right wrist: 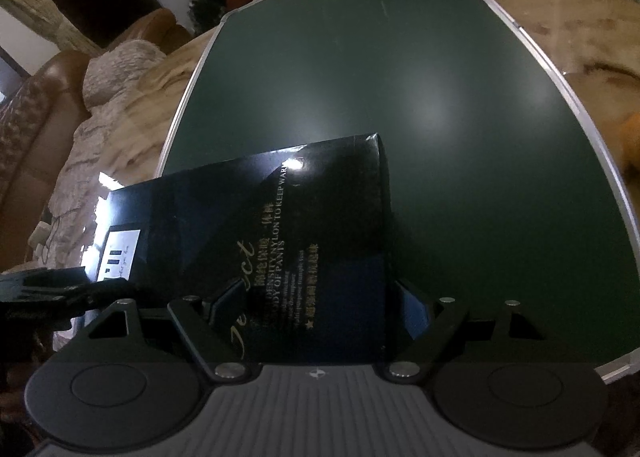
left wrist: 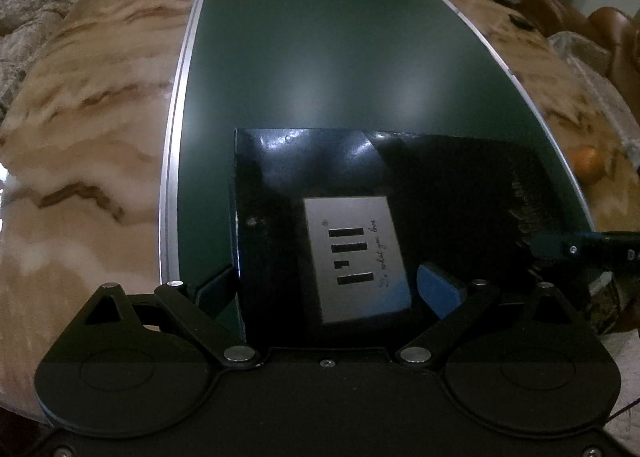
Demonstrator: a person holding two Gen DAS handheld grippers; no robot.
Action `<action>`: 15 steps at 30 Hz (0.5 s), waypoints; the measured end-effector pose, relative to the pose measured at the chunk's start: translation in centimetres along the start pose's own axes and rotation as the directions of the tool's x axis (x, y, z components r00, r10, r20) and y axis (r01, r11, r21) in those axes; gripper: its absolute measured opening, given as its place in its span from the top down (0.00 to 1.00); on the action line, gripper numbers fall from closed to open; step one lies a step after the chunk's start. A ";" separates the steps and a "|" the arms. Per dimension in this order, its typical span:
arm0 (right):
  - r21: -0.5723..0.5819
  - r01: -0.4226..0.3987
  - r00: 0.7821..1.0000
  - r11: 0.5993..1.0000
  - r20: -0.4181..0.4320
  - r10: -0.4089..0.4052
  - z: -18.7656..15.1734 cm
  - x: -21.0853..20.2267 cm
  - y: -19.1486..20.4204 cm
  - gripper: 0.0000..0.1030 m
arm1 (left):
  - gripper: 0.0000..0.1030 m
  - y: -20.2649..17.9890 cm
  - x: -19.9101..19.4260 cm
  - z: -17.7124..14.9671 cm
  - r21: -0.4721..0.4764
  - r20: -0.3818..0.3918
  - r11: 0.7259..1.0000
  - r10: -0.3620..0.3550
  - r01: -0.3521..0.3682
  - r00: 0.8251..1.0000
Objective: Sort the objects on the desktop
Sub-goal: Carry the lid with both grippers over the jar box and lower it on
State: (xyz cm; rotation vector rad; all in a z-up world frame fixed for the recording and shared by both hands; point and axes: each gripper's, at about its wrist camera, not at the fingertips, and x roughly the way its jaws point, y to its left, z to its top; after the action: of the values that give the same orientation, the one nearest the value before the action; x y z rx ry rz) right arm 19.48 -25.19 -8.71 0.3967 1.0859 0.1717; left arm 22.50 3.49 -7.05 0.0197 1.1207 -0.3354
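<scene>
A glossy black box (left wrist: 280, 185) sits over the near end of the green board (left wrist: 320, 49). Its end face carries a silver label (left wrist: 356, 257). My left gripper (left wrist: 326, 289) is shut on this end, a blue pad against each side. In the right wrist view, the gold-lettered face of the black box (right wrist: 304, 217) fills the gap between the fingers, and my right gripper (right wrist: 316, 309) is shut on it. The right gripper (left wrist: 580, 253) shows at the right edge of the left wrist view; the left gripper (right wrist: 44, 289) shows at the left of the right wrist view.
The silver-framed green board (right wrist: 460, 97) lies on a marbled brown table (left wrist: 88, 129). An orange fruit (left wrist: 588, 163) and clear plastic wrap (left wrist: 580, 53) lie to the right of the board. A fluffy blanket (right wrist: 116, 69) and brown leather chairs (right wrist: 52, 97) stand beyond the table's left edge.
</scene>
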 end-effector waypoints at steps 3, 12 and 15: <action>0.008 -0.011 1.000 1.000 -0.009 0.011 -0.6 0.4 -0.3 0.18 | 0.05 -0.1 0.0 -0.4 0.000 -0.008 1.000 0.014 -0.014 1.000; -0.025 -0.001 1.000 1.000 0.001 0.001 -0.9 1.4 0.0 0.18 | 0.05 1.5 1.2 -1.7 -0.066 -0.028 0.998 -0.009 0.007 1.000; -0.031 0.005 1.000 1.000 0.013 -0.005 -0.9 1.6 -0.1 0.17 | 0.05 1.4 1.5 -1.6 -0.077 -0.021 0.997 -0.002 0.000 1.000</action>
State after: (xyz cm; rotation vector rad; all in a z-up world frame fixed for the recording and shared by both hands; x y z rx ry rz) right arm 19.48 -24.58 -10.46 0.3666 1.0704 0.1810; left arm 22.09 4.67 -9.30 -0.0453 1.1541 -0.2934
